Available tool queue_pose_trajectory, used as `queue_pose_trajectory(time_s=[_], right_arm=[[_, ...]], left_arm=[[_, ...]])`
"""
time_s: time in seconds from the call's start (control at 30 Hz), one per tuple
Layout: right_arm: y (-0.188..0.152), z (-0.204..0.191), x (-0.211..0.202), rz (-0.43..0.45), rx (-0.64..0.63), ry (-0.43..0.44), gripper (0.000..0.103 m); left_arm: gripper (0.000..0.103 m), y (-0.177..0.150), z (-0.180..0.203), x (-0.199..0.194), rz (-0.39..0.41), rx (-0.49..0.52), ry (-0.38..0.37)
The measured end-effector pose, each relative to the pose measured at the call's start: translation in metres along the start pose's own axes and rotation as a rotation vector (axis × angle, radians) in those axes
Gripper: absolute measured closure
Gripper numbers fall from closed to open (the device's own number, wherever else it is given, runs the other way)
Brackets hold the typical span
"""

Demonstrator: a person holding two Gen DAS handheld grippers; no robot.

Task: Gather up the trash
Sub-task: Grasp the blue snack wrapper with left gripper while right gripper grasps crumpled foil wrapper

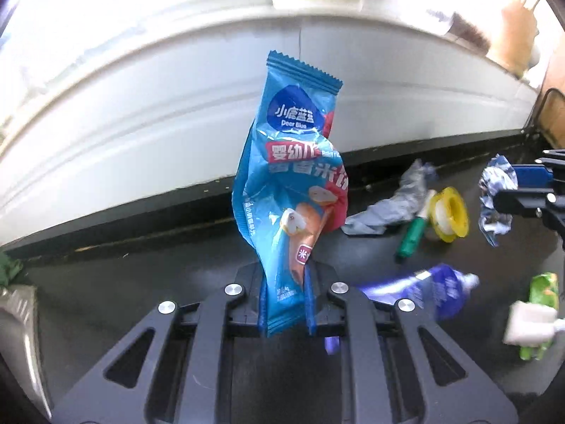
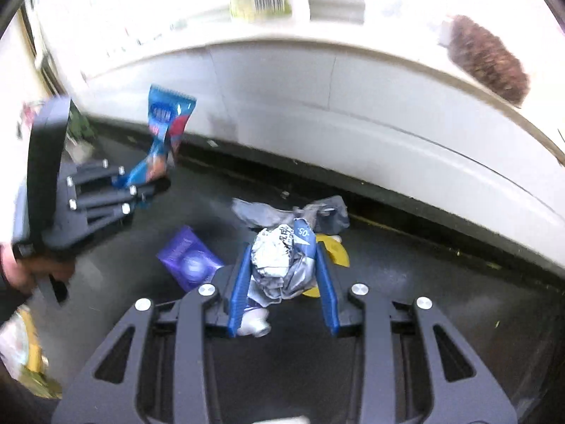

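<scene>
My left gripper (image 1: 285, 300) is shut on a blue snack wrapper (image 1: 289, 183) and holds it upright above the dark table; both show at the left of the right wrist view, gripper (image 2: 136, 185) and wrapper (image 2: 166, 130). My right gripper (image 2: 282, 282) is closed around a crumpled silver-and-blue foil wrapper (image 2: 282, 265), held off the table. In the left wrist view that foil wrapper (image 1: 496, 198) and right gripper (image 1: 522, 190) sit at the far right.
On the dark table (image 1: 141, 282) lie a grey crumpled bag (image 1: 395, 201), a yellow tape roll (image 1: 450, 215), a green marker (image 1: 411, 236), a blue-purple tube (image 1: 438, 293), and a green-and-white packet (image 1: 536, 311). A white wall ledge (image 1: 176, 123) runs behind.
</scene>
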State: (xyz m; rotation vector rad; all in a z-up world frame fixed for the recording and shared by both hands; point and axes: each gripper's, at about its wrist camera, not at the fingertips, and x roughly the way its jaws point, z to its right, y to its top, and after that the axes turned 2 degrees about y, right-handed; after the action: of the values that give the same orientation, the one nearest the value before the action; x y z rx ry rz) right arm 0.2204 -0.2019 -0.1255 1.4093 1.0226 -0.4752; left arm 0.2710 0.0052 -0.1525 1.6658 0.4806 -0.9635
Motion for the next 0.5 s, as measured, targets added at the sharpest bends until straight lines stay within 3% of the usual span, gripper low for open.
queue_pose_trajectory(time_s=[0.27,0.5], right_arm=[[-0.034,-0.030,-0.061,0.040,-0.003,0.026,0.067],[-0.082,-0.053,-0.090,0.029,-0.014,0.016,0.067]], left_arm=[[0.088,-0.044,0.018,-0.094,-0.013,-0.053,0.034],[0.088,-0.118,0.057,-0.131,-0.040,-0.089,0.040]])
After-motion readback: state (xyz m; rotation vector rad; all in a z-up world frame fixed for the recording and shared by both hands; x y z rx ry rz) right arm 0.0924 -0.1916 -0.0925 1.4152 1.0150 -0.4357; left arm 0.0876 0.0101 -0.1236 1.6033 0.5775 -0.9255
